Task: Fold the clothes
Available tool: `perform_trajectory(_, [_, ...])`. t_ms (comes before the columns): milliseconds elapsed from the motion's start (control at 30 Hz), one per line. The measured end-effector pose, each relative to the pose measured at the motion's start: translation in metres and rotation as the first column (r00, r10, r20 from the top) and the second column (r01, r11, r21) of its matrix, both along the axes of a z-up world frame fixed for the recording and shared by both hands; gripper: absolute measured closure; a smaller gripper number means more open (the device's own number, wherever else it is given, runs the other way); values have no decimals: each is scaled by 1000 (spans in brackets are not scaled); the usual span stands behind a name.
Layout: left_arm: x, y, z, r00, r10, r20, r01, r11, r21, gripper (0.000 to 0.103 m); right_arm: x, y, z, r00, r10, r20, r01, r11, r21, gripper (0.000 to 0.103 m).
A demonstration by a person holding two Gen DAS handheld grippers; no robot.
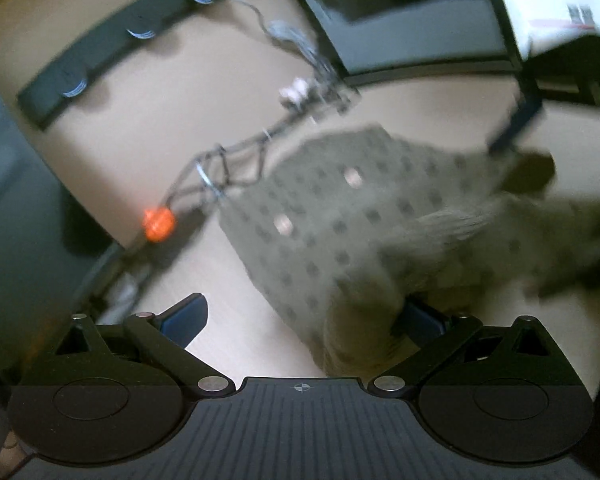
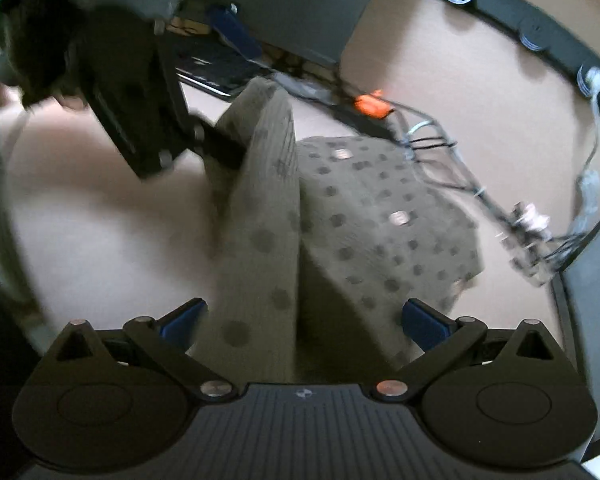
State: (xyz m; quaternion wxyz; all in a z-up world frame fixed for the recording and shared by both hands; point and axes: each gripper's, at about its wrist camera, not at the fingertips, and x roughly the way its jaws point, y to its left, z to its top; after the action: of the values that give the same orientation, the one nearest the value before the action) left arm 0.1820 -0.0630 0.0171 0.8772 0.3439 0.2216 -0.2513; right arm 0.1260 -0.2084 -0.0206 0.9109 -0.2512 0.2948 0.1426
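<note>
An olive-grey garment with dark dots (image 1: 340, 216) lies on the light table, partly folded; it also shows in the right wrist view (image 2: 364, 216). My left gripper (image 1: 300, 316) has its jaws wide apart, and a raised fold of the cloth lies against its right finger (image 1: 424, 320). My right gripper (image 2: 300, 316) also has its jaws wide apart, with a raised strip of the cloth (image 2: 260, 240) running between the fingers. The other gripper (image 2: 140, 92) shows at the far end of that strip in the right wrist view. The frames are blurred.
A bundle of cables (image 1: 236, 164) with an orange part (image 1: 159, 220) runs behind the garment. A dark power strip (image 1: 112, 44) lies along the back. A dark monitor (image 1: 404, 12) and a white box (image 1: 556, 0) stand at the far right.
</note>
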Motion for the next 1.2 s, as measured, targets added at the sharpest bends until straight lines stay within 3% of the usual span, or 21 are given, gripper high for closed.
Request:
perform_trajectory(67, [9,-1,7,1000,7,-9,-7,999,-32,0,17,-5,2,998,-51,30,51,999,-4,0])
perform_trajectory(167, [19,-2,17,1000,8,-30,-10,997,-78,0,45,-27,21,993,-115,-11,115,987,115,0])
perform_trajectory(300, [13,14,29,992,-91,-93,77,987,-140,0,70,-57,39,984,-171,-55,179,957,227,0])
perform_trajectory(467, [14,14,4,978,-150,-145,143,988,-56,0,83,-75,34,981,-154,-119,183,941,286,0])
perform_trajectory(667, [37,-24,-27,967,-216,-136,214,976,-29,1,81,-75,30,990,-69,-123,99,960,261,0])
perform_trajectory(733, [42,-34,-31,960,-248,-129,249,968,-7,43,79,-74,23,989,-42,-141,74,970,229,0])
perform_trajectory(767, [46,-38,-32,960,-245,-139,248,969,4,51,79,-73,18,989,-36,-142,66,975,212,0])
perform_trajectory(900, [61,-40,-27,954,-229,-191,223,973,-52,64,78,-66,5,991,-33,-129,55,984,169,0])
perform_trajectory(1033, [80,-37,-21,950,-188,-248,163,980,-116,66,80,-57,2,999,8,-39,-4,995,100,0])
perform_trajectory(1067, [84,-36,-20,951,-179,-251,153,981,-121,66,80,-55,3,999,35,-17,-33,996,77,1])
perform_trajectory(1100, [87,-35,-19,952,-170,-255,142,982,-125,66,82,-54,3,997,69,-15,-68,995,69,12])
perform_trajectory(1133, [91,-34,-19,953,-161,-257,132,983,-127,66,85,-54,3,994,100,-35,-97,992,79,30])
perform_trajectory(1200, [98,-34,-19,955,-141,-262,111,986,-124,67,96,-57,5,985,138,-105,-124,983,134,47])
